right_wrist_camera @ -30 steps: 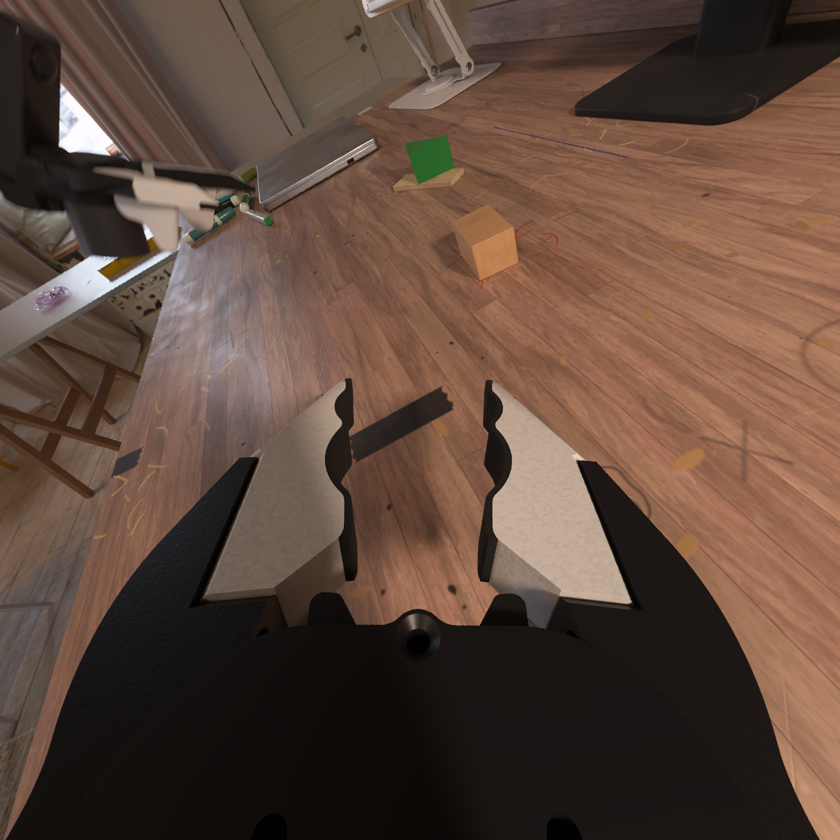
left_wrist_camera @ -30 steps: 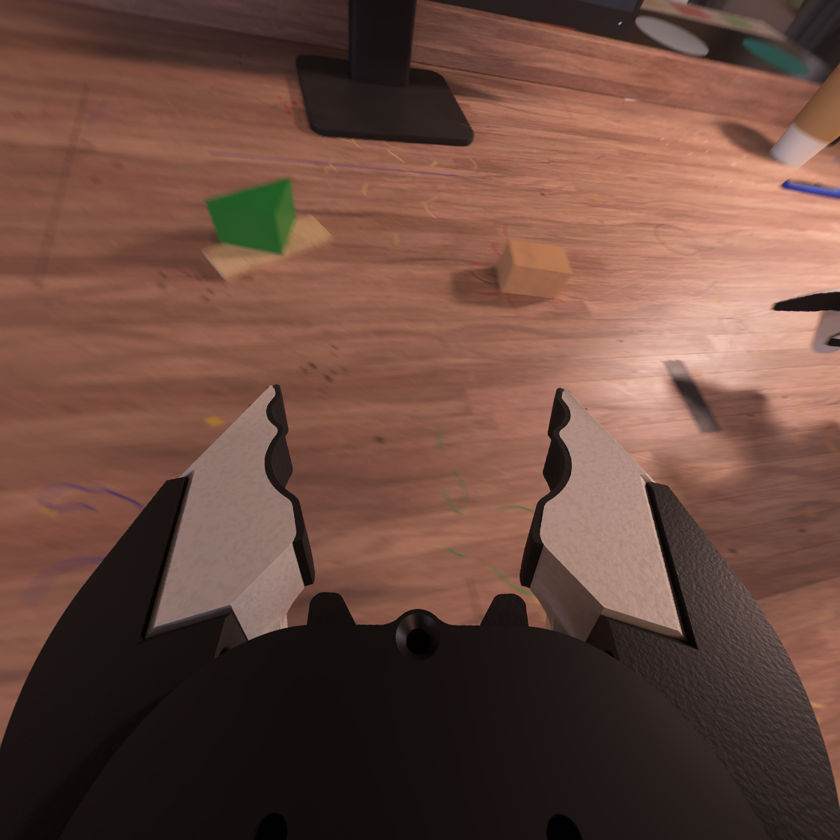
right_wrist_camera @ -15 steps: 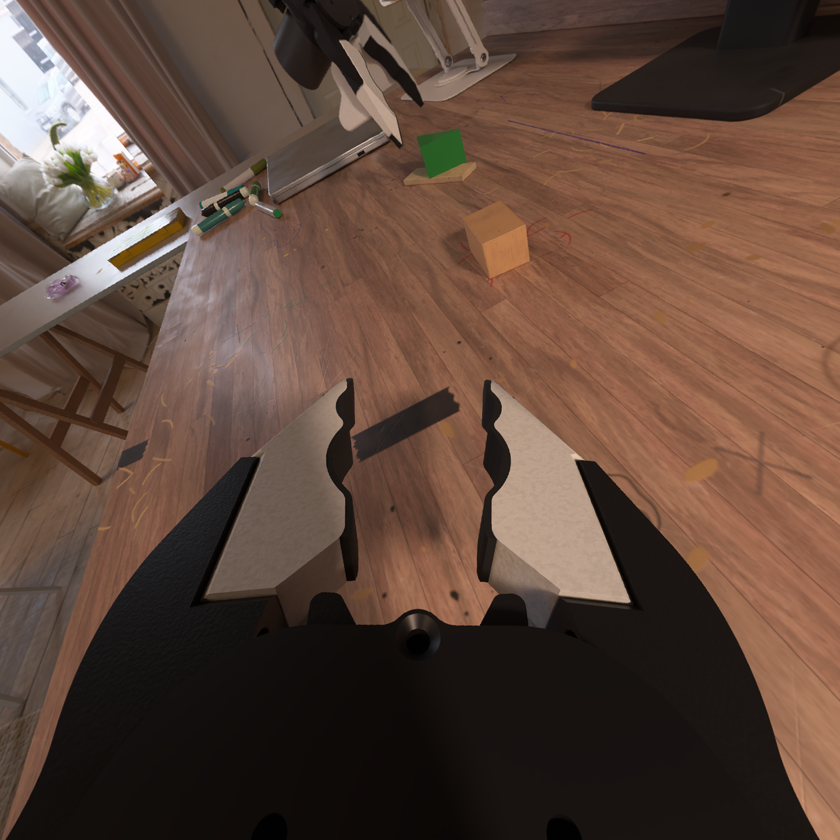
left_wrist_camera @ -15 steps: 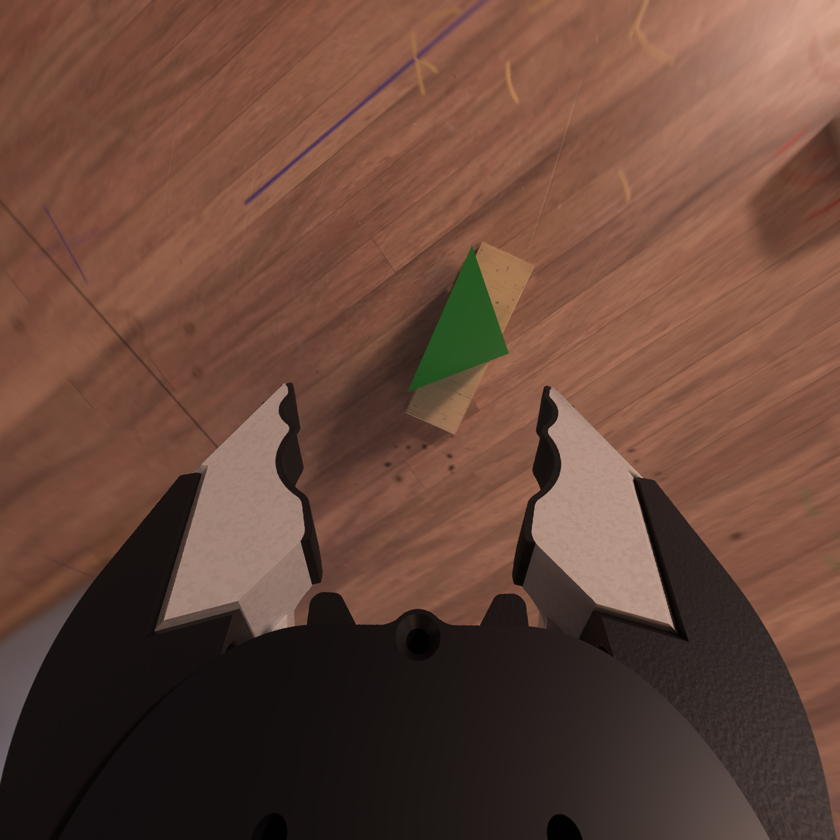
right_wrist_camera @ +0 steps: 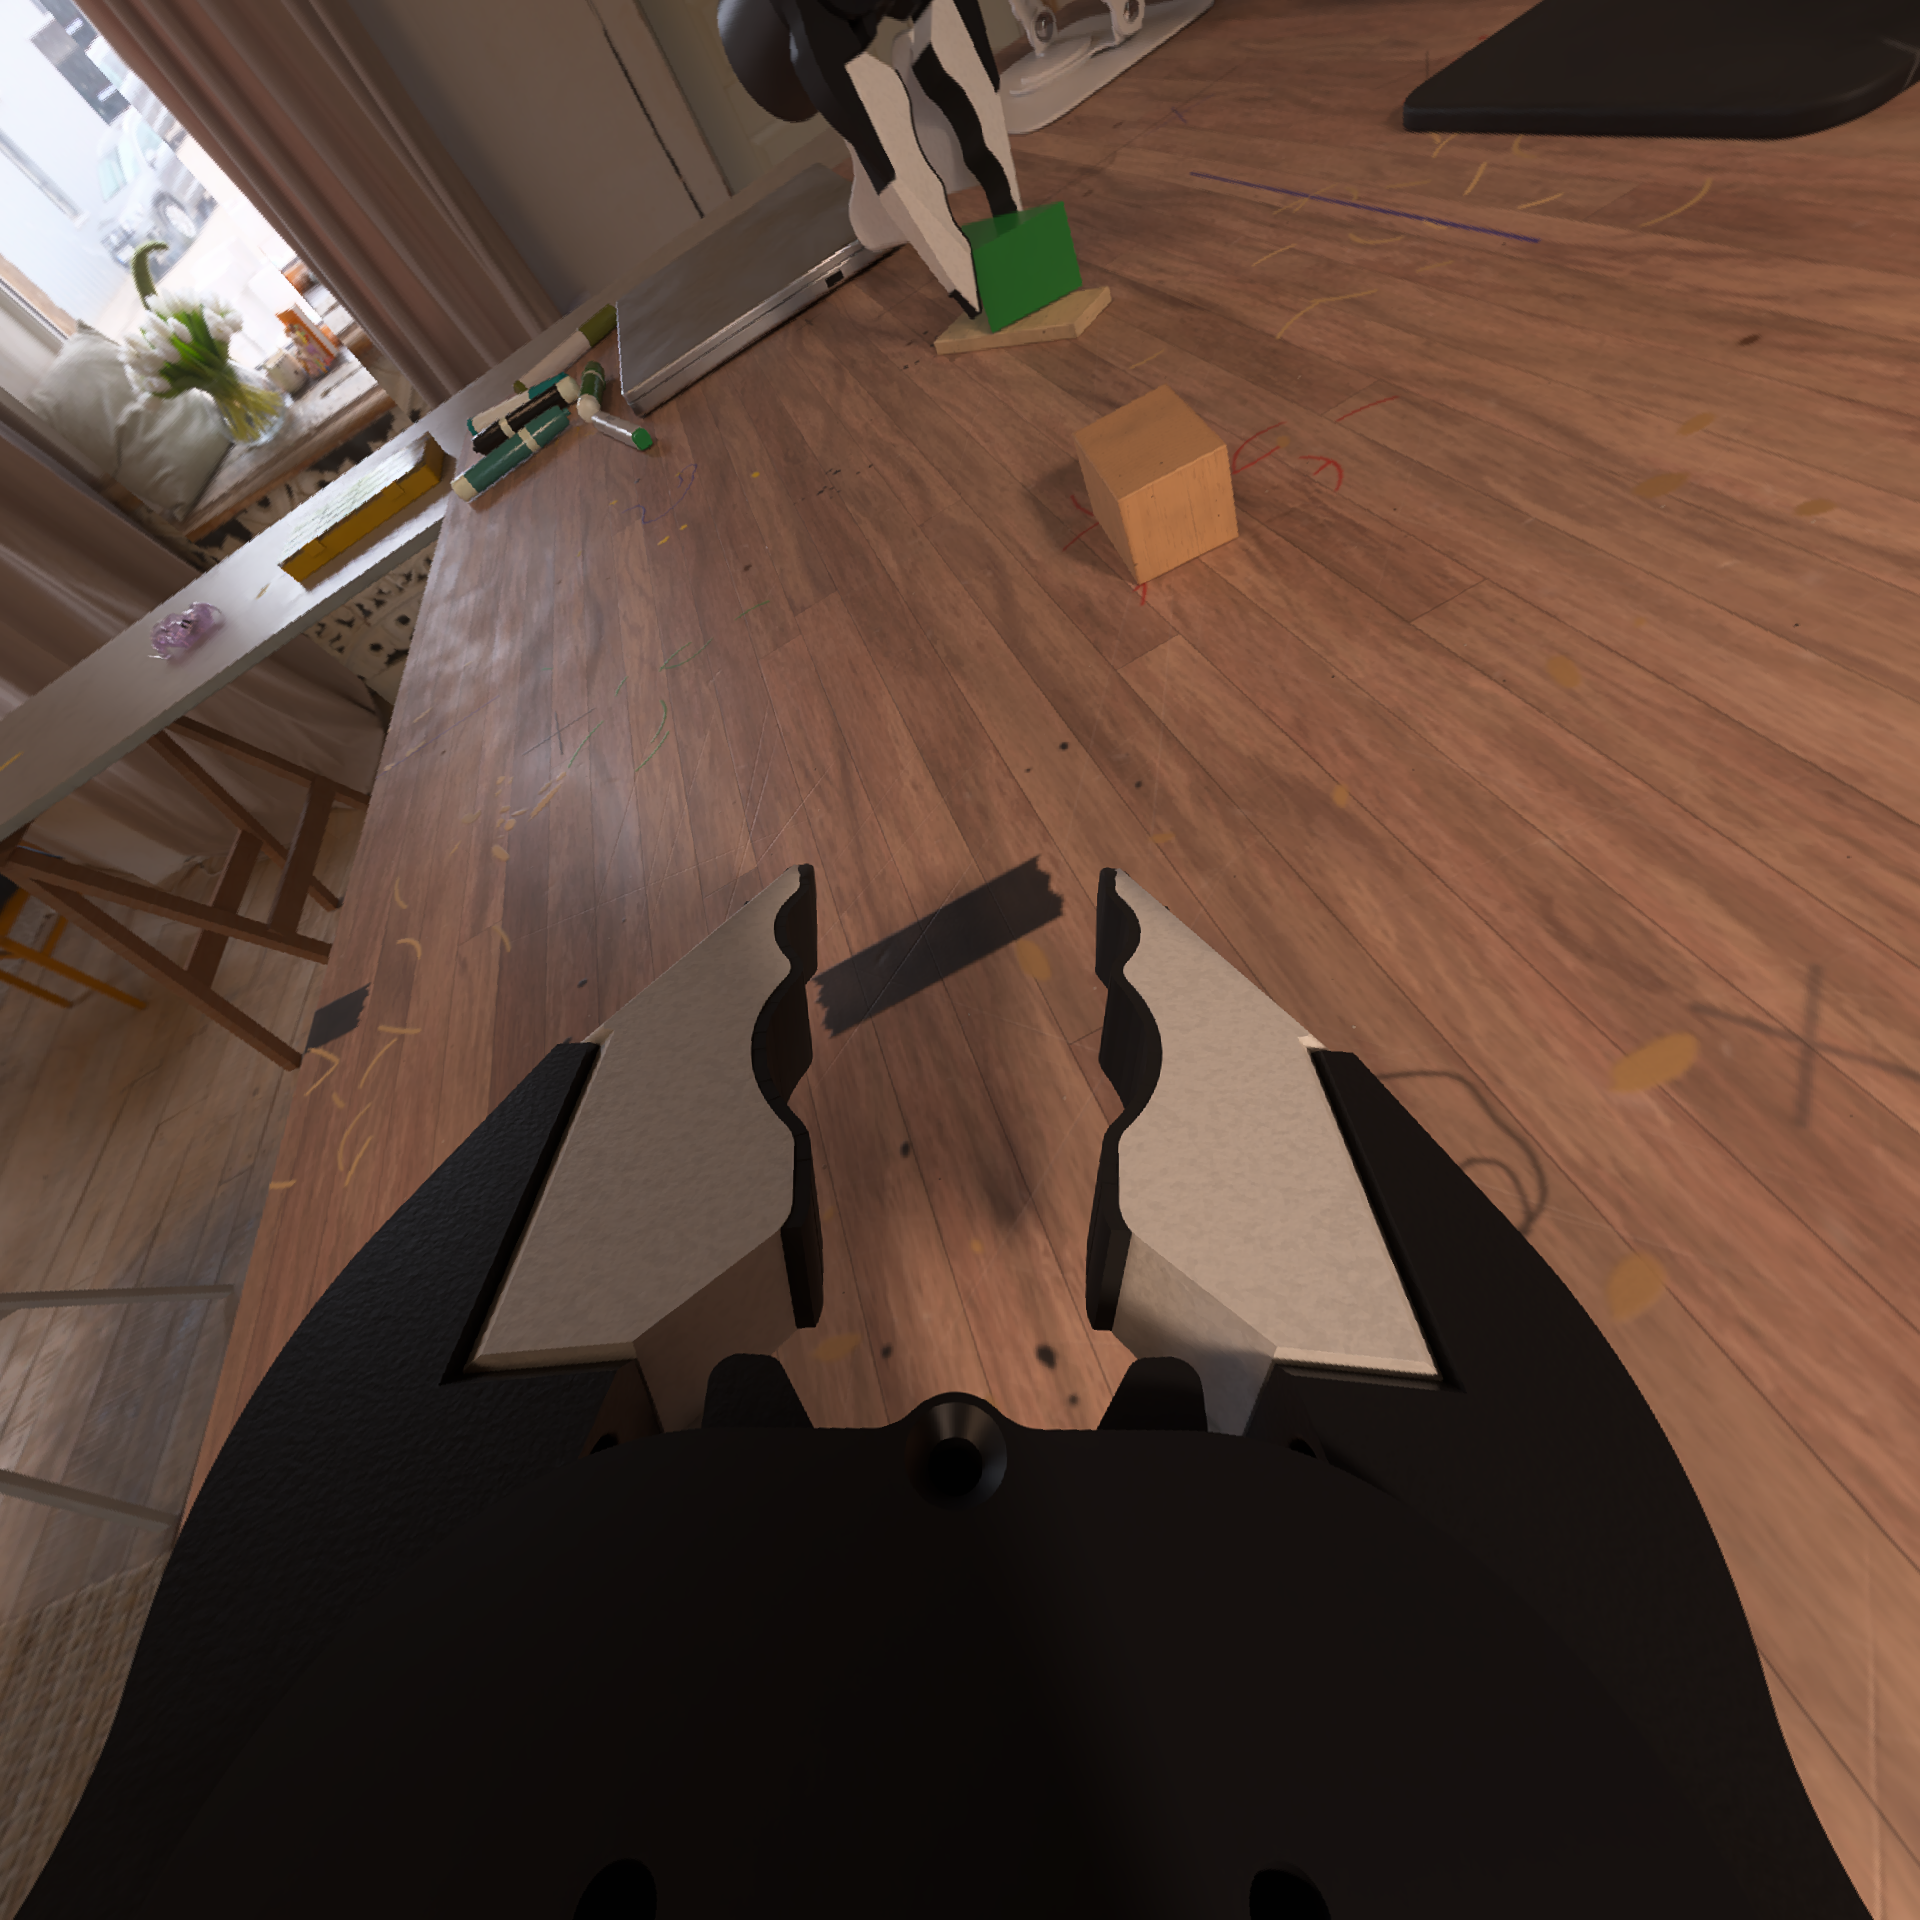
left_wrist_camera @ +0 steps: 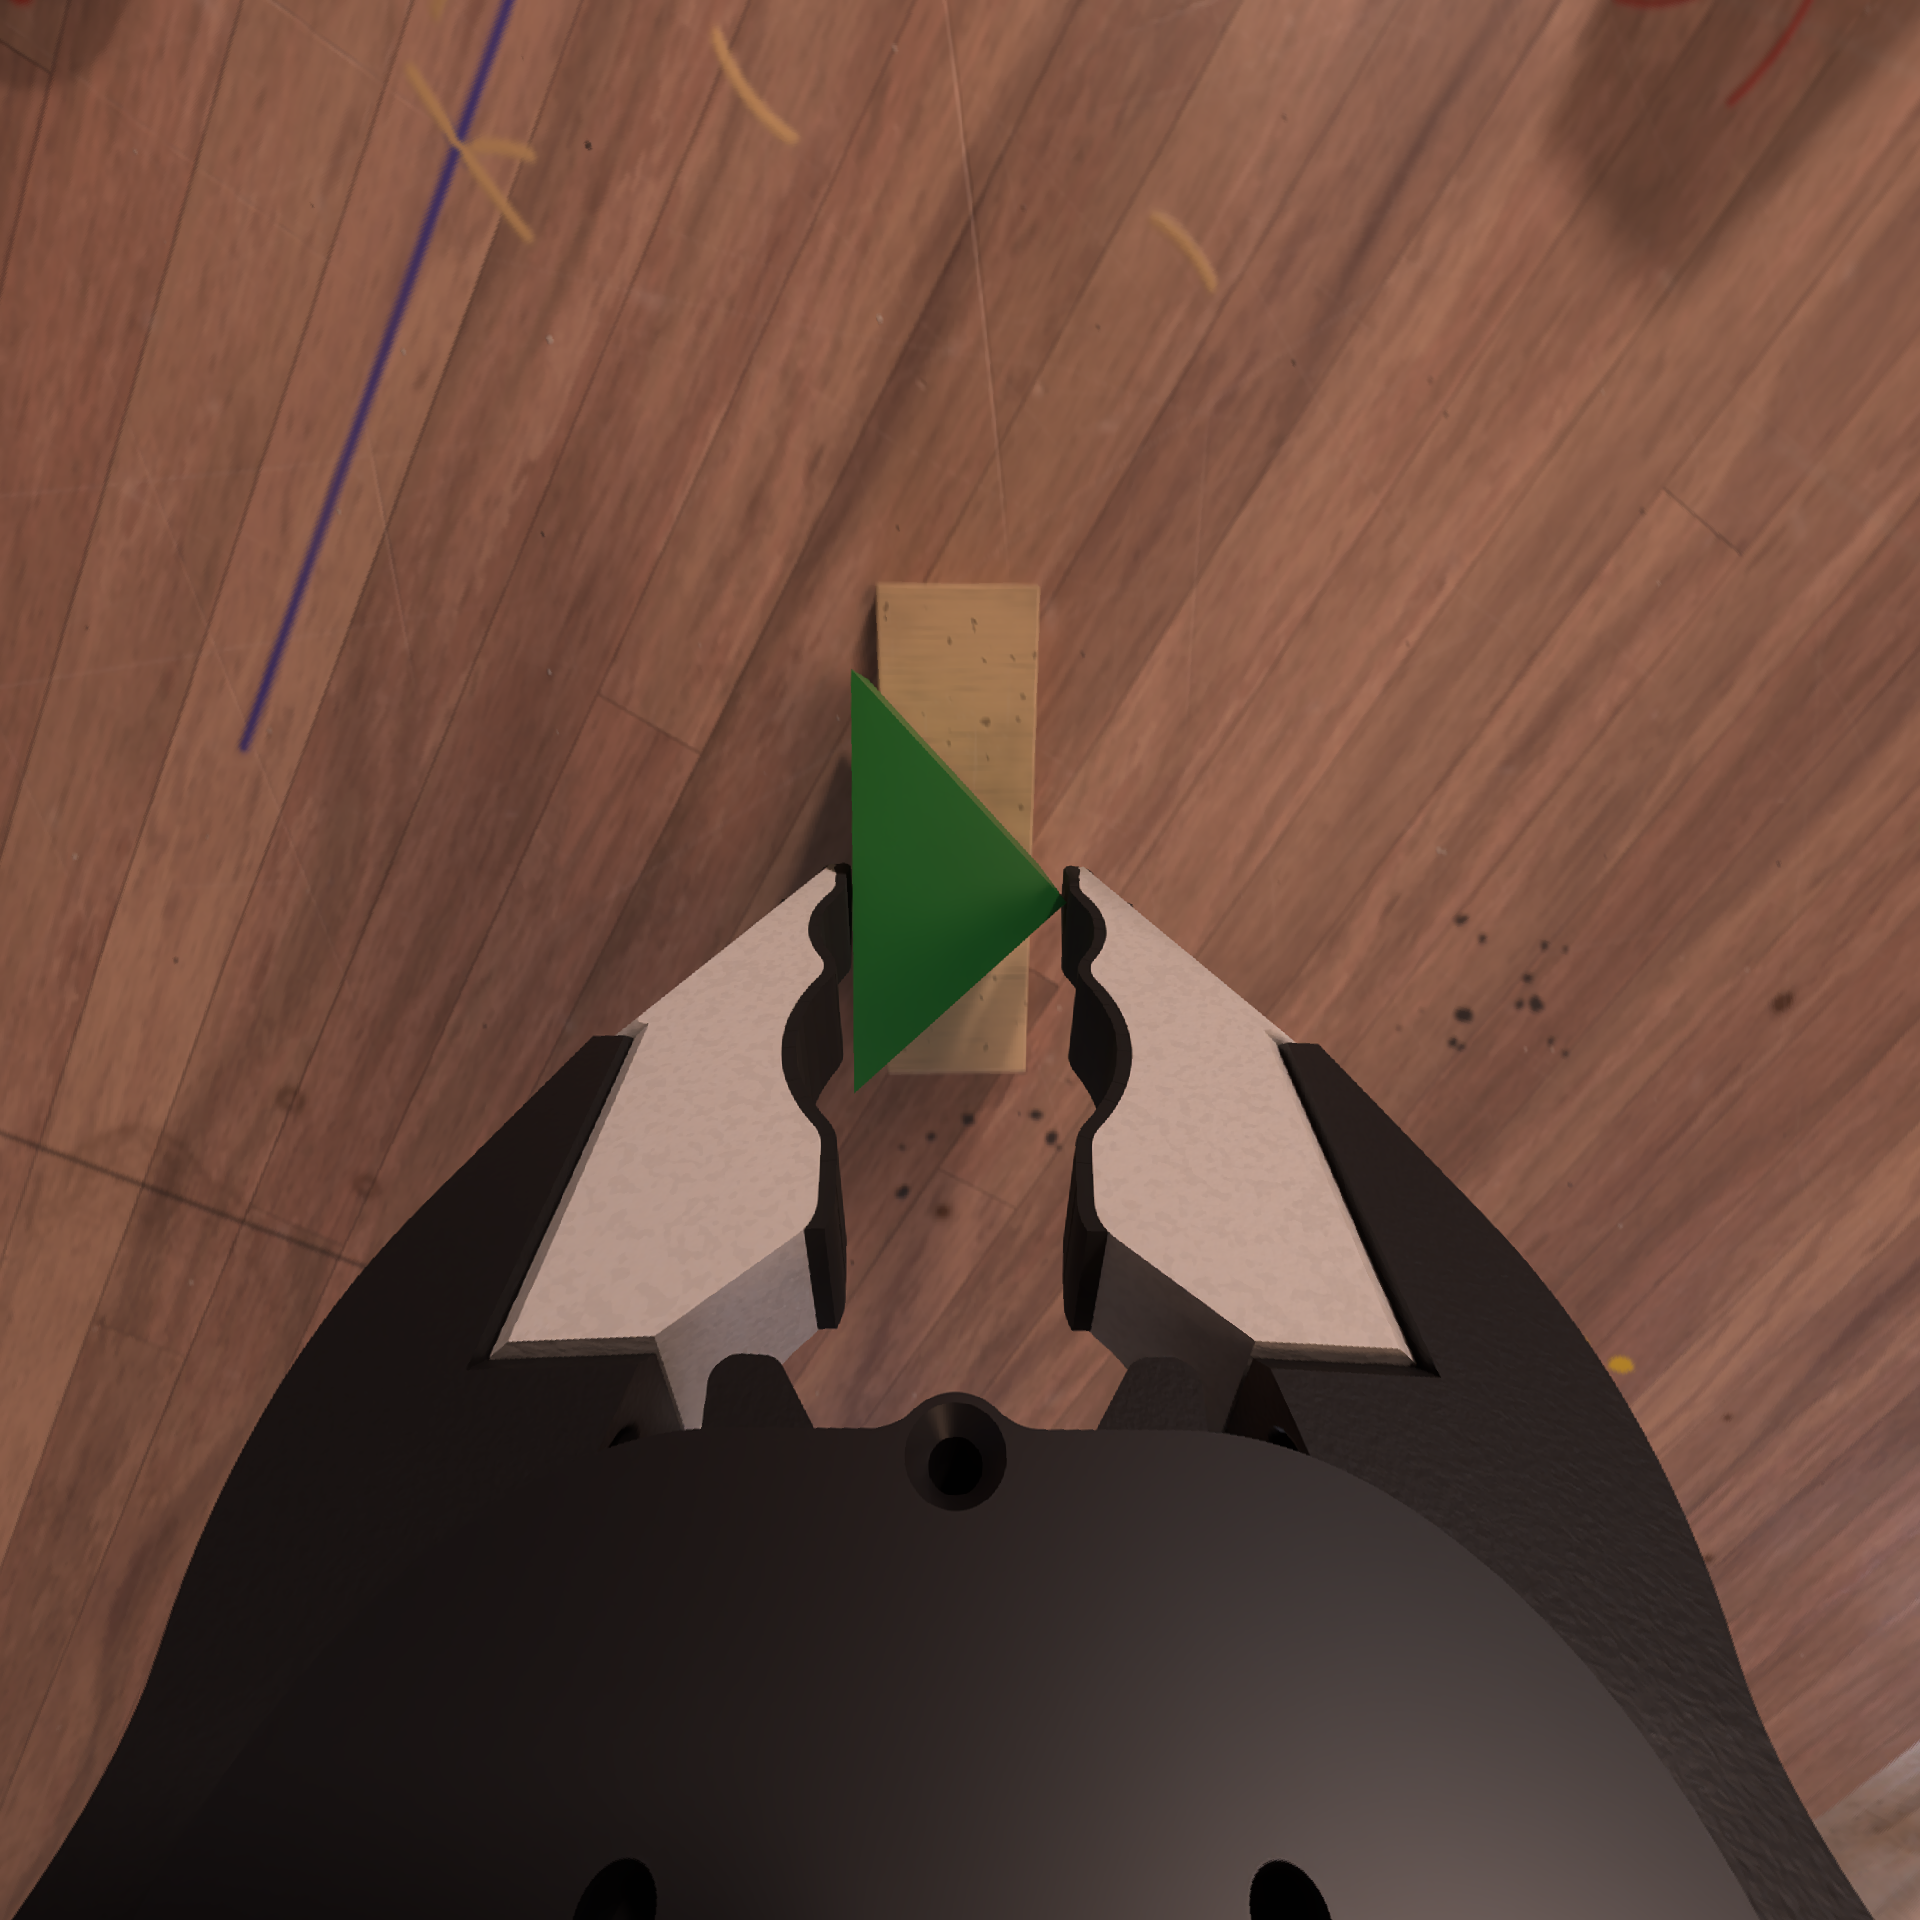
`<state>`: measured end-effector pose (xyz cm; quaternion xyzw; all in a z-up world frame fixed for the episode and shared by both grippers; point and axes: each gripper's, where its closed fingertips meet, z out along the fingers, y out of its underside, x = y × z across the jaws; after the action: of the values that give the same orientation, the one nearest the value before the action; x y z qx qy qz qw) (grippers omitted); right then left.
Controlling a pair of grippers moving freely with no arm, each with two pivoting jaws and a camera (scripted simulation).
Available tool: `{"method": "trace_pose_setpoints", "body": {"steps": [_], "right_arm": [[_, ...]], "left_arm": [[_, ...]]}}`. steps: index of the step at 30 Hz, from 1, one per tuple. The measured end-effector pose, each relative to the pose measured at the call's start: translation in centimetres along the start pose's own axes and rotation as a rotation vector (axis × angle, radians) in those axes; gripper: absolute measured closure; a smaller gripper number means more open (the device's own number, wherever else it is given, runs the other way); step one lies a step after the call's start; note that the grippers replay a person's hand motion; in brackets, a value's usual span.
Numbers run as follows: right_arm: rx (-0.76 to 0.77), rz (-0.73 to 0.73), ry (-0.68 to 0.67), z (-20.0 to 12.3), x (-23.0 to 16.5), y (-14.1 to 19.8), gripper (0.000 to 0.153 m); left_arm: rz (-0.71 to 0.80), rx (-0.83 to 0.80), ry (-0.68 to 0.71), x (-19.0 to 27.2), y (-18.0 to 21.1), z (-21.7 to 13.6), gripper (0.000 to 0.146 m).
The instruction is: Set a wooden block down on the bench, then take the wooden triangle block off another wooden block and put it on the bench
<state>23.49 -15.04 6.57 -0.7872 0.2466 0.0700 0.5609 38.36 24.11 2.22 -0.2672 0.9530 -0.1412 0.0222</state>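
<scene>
A green triangle block [left_wrist_camera: 925, 894] stands on a flat pale wooden block [left_wrist_camera: 971, 665] on the wooden bench. My left gripper [left_wrist_camera: 956, 883] points straight down over it. Its jaws have closed in on the triangle's flat side and opposite corner, and the triangle still rests on the flat block. In the right wrist view the triangle [right_wrist_camera: 1029, 260] and flat block [right_wrist_camera: 1049, 327] are far ahead, with the left gripper's fingers [right_wrist_camera: 914, 197] around the triangle. A wooden cube [right_wrist_camera: 1158, 494] sits on the bench, nearer. My right gripper [right_wrist_camera: 956, 894] is open and empty, low over the bench.
A black tape strip [right_wrist_camera: 935, 961] lies just ahead of my right gripper. A closed laptop [right_wrist_camera: 727, 301] and several markers [right_wrist_camera: 540, 416] lie near the bench's left edge [right_wrist_camera: 416, 665]. A black stand base [right_wrist_camera: 1662, 73] sits at the far right.
My left gripper came down over the green triangle, turned in line with it, and closed its fingers onto its sides. My right gripper has stayed almost still and open.
</scene>
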Motion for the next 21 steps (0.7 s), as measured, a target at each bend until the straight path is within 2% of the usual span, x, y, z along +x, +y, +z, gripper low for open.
{"method": "trace_pose_setpoints", "body": {"steps": [3, 7, 10, 12, 14, 17, 21], "right_arm": [[-0.006, 0.004, -0.004, 0.1, 0.0, 0.1, 0.099], [0.002, -0.004, 0.001, 0.0, 0.0, 0.0, 0.099], [0.013, -0.018, 0.017, -0.1, 0.0, -0.1, 0.099], [0.015, -0.032, 0.026, -0.1, -0.1, -0.1, 0.099], [0.014, -0.045, 0.037, -0.1, -0.1, -0.1, 0.099], [0.014, -0.076, 0.055, -0.1, -0.2, -0.1, 0.099], [0.026, -0.080, 0.060, -0.3, -0.2, -0.2, 0.099]], "left_arm": [[-0.015, 0.030, -0.010, 0.5, 0.7, -1.6, 0.106], [-0.029, 0.157, -0.099, 2.6, 0.6, -7.2, 0.106], [0.034, 0.310, -0.136, 7.6, -1.8, -11.6, 0.106], [0.117, 0.381, -0.113, 12.6, -3.8, -12.6, 0.106], [0.219, 0.389, -0.103, 17.5, -5.3, -11.4, 0.106], [0.296, 0.317, -0.087, 23.3, -6.3, -6.7, 0.106], [0.300, 0.216, -0.036, 27.0, -6.2, -0.2, 0.106]]}}
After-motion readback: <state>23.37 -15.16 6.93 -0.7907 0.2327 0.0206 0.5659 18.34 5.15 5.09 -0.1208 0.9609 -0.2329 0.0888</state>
